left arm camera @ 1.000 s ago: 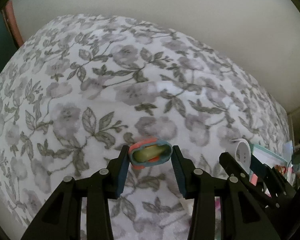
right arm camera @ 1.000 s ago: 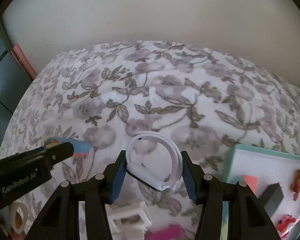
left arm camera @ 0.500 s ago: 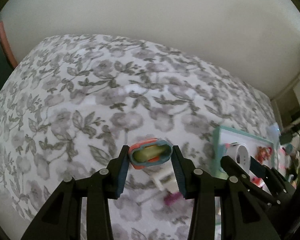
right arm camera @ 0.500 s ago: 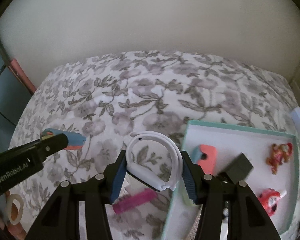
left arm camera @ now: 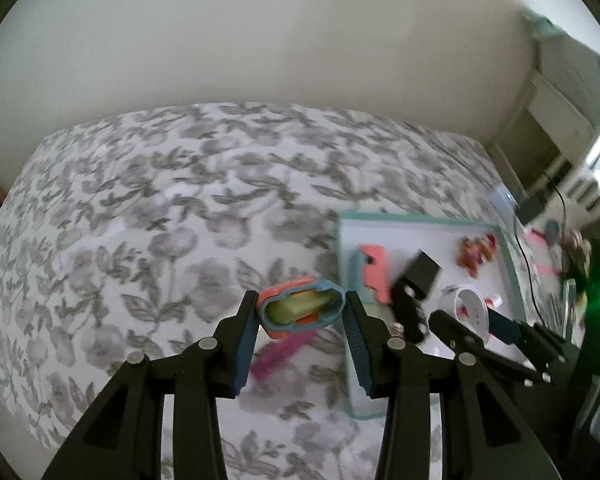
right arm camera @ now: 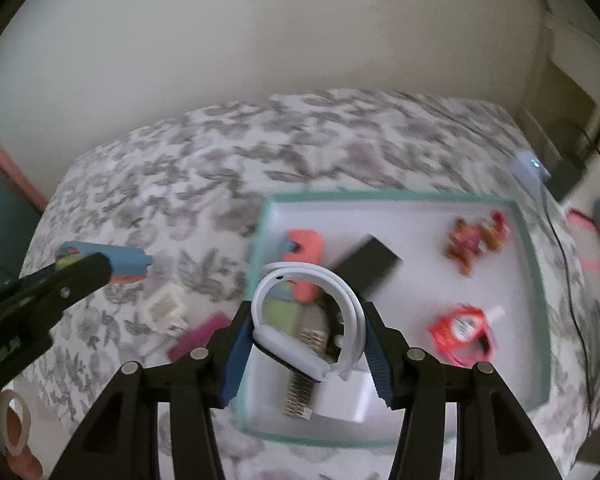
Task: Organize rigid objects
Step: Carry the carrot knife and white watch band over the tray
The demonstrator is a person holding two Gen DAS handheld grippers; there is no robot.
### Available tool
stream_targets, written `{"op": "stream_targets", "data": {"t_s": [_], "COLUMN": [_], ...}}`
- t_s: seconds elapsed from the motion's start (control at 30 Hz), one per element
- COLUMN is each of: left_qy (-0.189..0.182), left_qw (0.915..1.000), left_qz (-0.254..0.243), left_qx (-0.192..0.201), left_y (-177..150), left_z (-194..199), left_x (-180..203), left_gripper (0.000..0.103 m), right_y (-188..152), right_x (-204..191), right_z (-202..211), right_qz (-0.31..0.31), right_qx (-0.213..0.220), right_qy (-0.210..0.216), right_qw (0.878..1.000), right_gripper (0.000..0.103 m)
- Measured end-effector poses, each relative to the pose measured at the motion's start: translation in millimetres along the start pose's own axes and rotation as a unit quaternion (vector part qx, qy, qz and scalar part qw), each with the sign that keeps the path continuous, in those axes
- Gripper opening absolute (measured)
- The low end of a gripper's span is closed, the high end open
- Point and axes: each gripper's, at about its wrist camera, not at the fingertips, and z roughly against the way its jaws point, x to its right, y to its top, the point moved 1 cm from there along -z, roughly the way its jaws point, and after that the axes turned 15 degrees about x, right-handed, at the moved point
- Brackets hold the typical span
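My left gripper (left arm camera: 302,310) is shut on a blue and orange case (left arm camera: 301,307) with a green inside, held above the floral bedspread just left of the tray; it also shows in the right wrist view (right arm camera: 108,262). My right gripper (right arm camera: 308,332) is shut on a white smartwatch band (right arm camera: 312,320), held over the near left part of the teal-rimmed white tray (right arm camera: 532,264). The tray (left arm camera: 344,248) holds a coral and blue case (right arm camera: 306,254), a black block (right arm camera: 370,266), an orange figure (right arm camera: 476,238), a red item (right arm camera: 462,330) and a metal watch strap (right arm camera: 304,384).
On the bedspread left of the tray lie a pink bar (right arm camera: 202,336) and a white square frame (right arm camera: 164,308). A tape roll (right arm camera: 14,424) lies at the near left. A wall runs behind the bed; cables and a white device (right arm camera: 530,168) sit at the right.
Both grippers have swung right with their loads. The tray has come into fuller view, and the right gripper with the white band now hangs over its near left part.
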Motion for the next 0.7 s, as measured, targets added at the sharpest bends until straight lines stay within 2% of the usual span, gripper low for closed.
{"op": "stream_targets", "data": {"t_s": [0.17,0.4,0.53,0.7], "left_qy": [-0.028,-0.05,-0.054,-0.055], "left_qw": [0.9988,0.9948,0.9927,0.9901], "left_qz": [-0.036,-0.073,-0.084,-0.093], "left_qx": [-0.021,-0.051,-0.067,-0.089], "left_y": [-18.2,-40.3,-47.8,-57.1], "left_z": [-6.2,-16.5,-24.9,-37.2], "left_x": [38.8,78.2,89.3,94.9], "left_gripper": [0.044,0.044,0.044,0.044], "right_y": [-12.3,-25.0,-30.1,-38.6], "right_x": [44.9,85.5,99.6,98.4], "right_z": [3.8,7.7,2.7,-9.3], "right_qz": [-0.053,-0.085,-0.101,-0.093], "right_qx": [-0.022,-0.036,-0.051,-0.078], "right_qy": [-0.025,-0.063,-0.073,-0.072], "right_qw": [0.998,0.994,0.991,0.99], "right_gripper": [0.055,0.055,0.055,0.055]}}
